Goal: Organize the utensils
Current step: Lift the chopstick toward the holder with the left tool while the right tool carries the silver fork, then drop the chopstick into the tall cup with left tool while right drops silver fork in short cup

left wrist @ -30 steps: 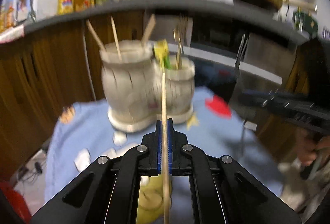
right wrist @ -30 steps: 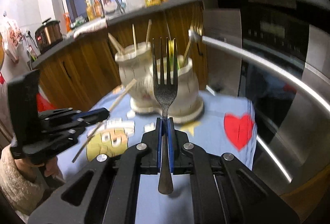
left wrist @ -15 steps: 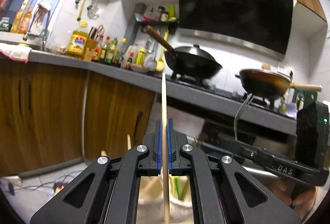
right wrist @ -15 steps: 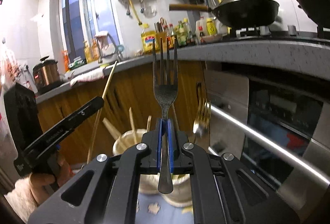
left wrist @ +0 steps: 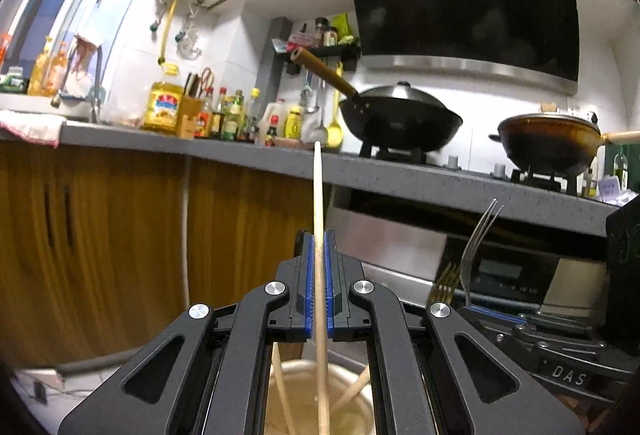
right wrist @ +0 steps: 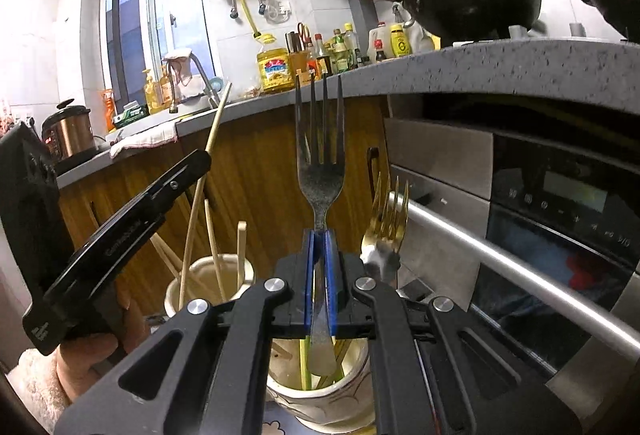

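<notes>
A two-cup cream holder (right wrist: 208, 275) sits low, at six o'clock under both tools. The left gripper (left wrist: 319, 235), roughly level, pinches an upright chopstick (left wrist: 318, 191) over it. The right gripper (right wrist: 319, 235), tilted slightly down, clamps a steel fork (right wrist: 320, 171), tines toward twelve.

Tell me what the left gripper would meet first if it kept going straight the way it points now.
Probably the brown wooden cabinet door under the grey countertop. The left gripper, shut on a pale wooden chopstick, has nothing nearer ahead, though depth is unclear.
</notes>
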### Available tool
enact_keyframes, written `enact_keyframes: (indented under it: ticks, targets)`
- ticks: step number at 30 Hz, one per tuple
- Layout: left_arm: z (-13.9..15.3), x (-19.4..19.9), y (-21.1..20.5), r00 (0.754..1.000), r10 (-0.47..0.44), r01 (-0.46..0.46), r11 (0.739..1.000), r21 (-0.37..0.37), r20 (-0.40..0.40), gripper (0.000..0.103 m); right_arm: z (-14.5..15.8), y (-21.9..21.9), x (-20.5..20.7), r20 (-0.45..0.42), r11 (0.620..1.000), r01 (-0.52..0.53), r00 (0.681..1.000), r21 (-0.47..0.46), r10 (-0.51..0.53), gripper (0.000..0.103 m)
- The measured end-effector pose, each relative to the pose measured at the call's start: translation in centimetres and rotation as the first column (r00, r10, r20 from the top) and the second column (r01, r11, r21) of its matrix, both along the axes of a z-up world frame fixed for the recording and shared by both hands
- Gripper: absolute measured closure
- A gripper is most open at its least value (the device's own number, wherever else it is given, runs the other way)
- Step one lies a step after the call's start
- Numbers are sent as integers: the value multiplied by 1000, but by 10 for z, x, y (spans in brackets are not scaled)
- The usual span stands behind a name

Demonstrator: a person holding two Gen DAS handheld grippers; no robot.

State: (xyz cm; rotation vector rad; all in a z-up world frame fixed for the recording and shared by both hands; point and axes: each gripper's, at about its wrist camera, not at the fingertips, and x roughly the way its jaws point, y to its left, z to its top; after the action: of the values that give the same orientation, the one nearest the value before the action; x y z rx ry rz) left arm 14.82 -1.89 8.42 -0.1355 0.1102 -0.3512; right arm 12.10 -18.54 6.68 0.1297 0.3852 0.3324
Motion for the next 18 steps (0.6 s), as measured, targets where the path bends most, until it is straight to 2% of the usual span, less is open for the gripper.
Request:
enact_keyframes:
  ticks: [6,11,18]
  targets:
    - [-10,-22,9,999,-44,44,999,13,1,98,-14,2,-9,-21,999,-39,999,-18,39,98]
    - [-22,-37,14,997,-59,60,998,33,-42,98,-25,5,-14,-55,997,-66,996,-33,64,98]
    - [-40,-44,9,992,-55,67,993,101,-112,98,-41,7,-12,-114,997,-69,991,-39,64,98]
